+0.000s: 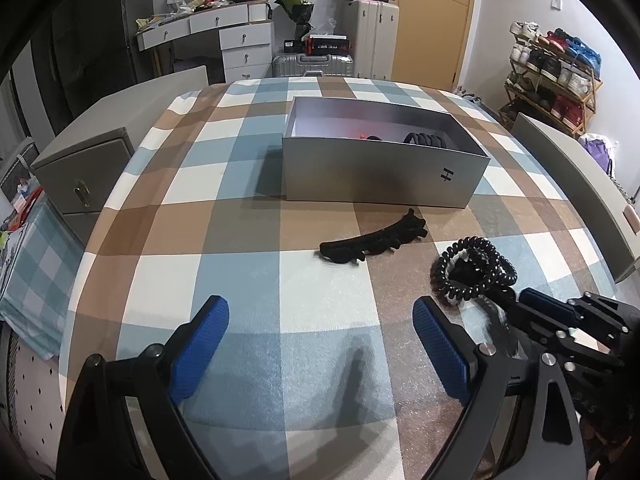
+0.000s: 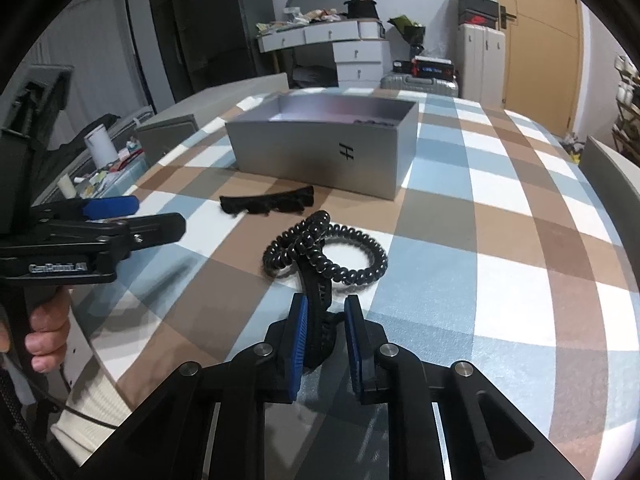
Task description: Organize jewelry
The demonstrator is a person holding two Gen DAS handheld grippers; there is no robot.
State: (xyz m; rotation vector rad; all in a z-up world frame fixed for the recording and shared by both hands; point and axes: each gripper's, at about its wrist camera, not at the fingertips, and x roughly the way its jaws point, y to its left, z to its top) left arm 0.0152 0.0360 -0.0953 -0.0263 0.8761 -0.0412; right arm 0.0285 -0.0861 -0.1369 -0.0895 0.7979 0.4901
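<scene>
Two hair pieces [image 1: 374, 240] front grey box [image 1: 384, 176].

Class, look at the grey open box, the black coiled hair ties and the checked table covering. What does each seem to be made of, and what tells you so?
Grey open box: probably matt card, with flat thin walls and crisp folded edges.
Black coiled hair ties: likely glossy plastic; each spiral turn shows light glints.
Checked table covering: apparently soft fabric, slightly fuzzy and sparkling.

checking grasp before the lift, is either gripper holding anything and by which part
The right gripper is shut on the black hair clip at its near end; the left gripper is open and holds nothing.
</scene>
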